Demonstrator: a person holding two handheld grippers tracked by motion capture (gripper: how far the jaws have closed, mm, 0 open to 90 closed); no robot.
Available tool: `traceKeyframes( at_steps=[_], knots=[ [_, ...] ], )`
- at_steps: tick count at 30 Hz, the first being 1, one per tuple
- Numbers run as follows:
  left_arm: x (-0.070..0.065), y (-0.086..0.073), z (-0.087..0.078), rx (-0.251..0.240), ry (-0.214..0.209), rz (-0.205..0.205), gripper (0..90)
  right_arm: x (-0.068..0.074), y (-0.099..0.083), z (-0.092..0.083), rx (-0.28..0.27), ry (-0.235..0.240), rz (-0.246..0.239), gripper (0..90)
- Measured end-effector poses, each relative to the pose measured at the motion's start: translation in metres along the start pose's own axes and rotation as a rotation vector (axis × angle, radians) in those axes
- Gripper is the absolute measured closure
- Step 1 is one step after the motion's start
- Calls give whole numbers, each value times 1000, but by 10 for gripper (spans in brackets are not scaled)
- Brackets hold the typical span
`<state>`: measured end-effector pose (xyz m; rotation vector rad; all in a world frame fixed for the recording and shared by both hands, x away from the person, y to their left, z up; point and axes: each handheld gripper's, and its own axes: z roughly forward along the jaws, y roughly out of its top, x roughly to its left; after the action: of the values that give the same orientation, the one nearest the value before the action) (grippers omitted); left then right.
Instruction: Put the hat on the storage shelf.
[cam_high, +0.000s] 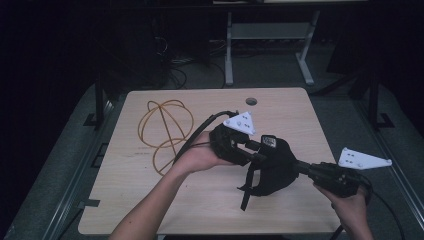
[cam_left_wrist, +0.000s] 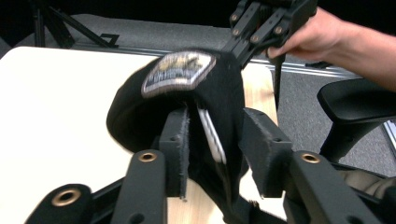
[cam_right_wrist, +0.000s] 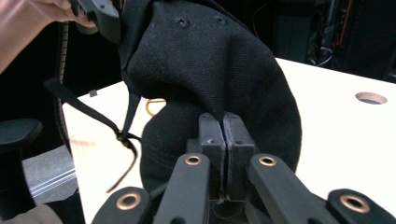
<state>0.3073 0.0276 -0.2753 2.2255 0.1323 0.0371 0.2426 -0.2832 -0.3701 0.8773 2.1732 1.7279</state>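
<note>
High view: the black cap (cam_high: 272, 167) hangs over the near right of the table (cam_high: 150, 200). The right gripper (cam_right_wrist: 223, 126) pinches its cloth; the left gripper (cam_left_wrist: 212, 140) is loose around it. One weak pinch might slip, dropping the cap.

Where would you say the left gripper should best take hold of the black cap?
Probably the black cap at its brim edge, entering from the open underside. That edge hangs between the left gripper's parted pads, while the right gripper pinches the crown fabric opposite.
</note>
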Motion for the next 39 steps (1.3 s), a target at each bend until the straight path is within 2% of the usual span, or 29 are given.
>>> traceKeyframes(
  at_steps=[9,17,29,39],
  knots=[
    [-2,-21,-13,-6,38,-3,558,-7,13,-7,5,-16,0,883],
    [-6,-47,-18,-1,75,-8,535,-10,24,-12,18,-19,-2,883],
    [-13,-89,-17,-7,110,-20,496,-12,48,-5,44,-11,-15,883],
    [-18,-117,-18,-18,144,-36,468,-14,78,3,41,-1,-29,883]
  ],
)
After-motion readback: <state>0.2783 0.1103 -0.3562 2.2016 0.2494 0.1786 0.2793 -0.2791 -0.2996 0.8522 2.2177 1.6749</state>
